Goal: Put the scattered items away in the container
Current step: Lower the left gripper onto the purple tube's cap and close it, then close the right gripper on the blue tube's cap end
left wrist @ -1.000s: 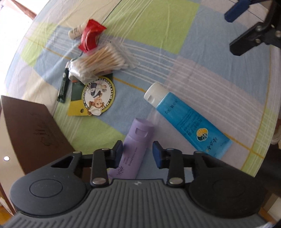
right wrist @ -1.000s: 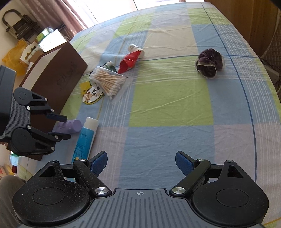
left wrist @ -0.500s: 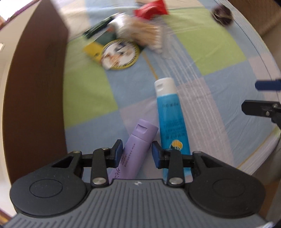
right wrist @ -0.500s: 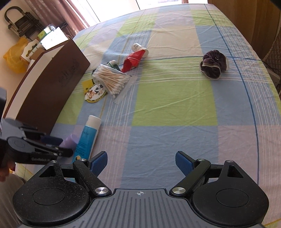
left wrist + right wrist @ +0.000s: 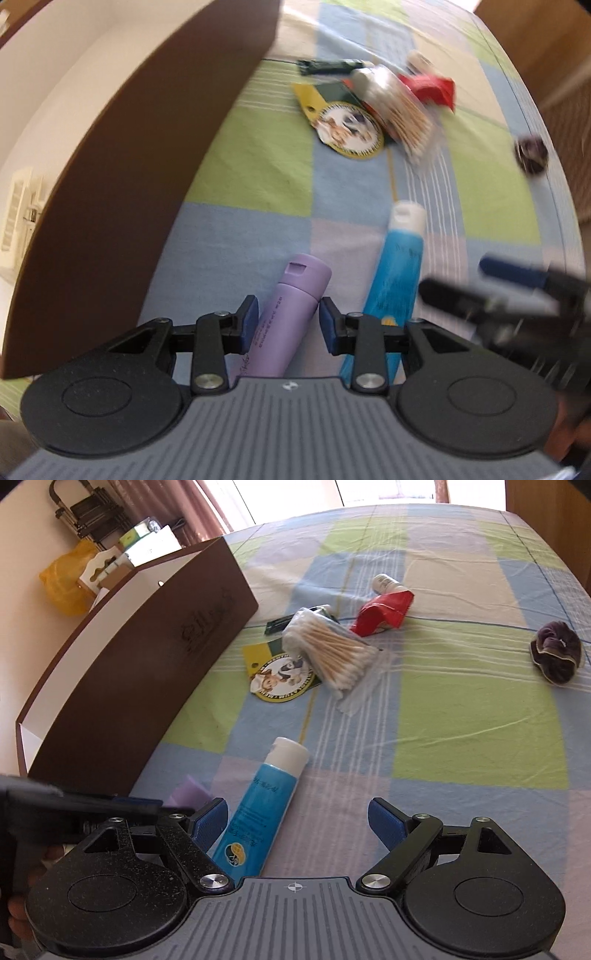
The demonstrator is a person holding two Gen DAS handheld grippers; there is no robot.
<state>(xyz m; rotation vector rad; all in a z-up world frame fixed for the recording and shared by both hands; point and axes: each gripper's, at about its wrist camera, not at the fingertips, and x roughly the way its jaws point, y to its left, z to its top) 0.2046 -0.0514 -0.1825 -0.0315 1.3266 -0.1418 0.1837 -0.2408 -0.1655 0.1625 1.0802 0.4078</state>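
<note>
Left wrist view: the purple bottle [image 5: 286, 314] lies between the blue pads of the left gripper [image 5: 287, 320], cap pointing away. The left pad touches its side; whether the right pad touches it I cannot tell, so the grip is narrow around the bottle but not clearly clamped. Just right of it lies the blue tube [image 5: 393, 280], white cap pointing away. Left of the gripper stands the brown container [image 5: 147, 155], its tall wall close by. Farther ahead lie a round printed card [image 5: 349, 129], a bag of cotton swabs [image 5: 399, 110], a red tube [image 5: 430, 88] and a dark scrunchie [image 5: 532, 153], all on the checked bedsheet [image 5: 258, 177].

Right wrist view: the right gripper [image 5: 297, 821] is spread wide and empty, its left pad beside the blue tube's lower end.
</note>
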